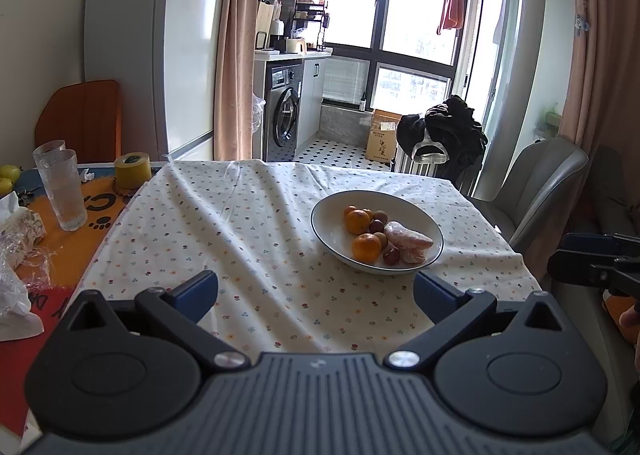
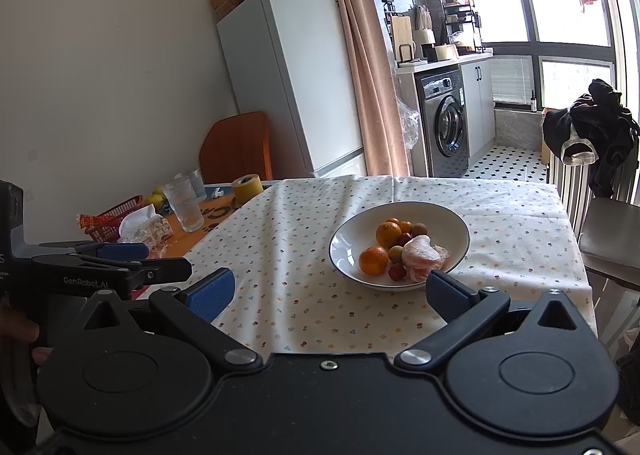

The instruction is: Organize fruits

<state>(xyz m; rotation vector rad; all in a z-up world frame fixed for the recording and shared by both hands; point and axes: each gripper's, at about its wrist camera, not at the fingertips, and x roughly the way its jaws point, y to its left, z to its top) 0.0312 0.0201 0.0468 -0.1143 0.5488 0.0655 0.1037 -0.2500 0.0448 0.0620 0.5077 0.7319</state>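
Both the left gripper (image 1: 316, 295) and right gripper (image 2: 330, 291) hang spread and empty before the bowl (image 2: 344, 251), whose small round fruits (image 2: 374, 259) could roll from a careless pinch.

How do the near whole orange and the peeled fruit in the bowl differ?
The near whole orange is round, smooth and deep orange; the peeled fruit is paler, whitish and lumpy. The whole orange still has its skin; the peeled fruit shows segments. The peeled fruit looks bigger and lies right of the orange. Both rest in the white bowl.
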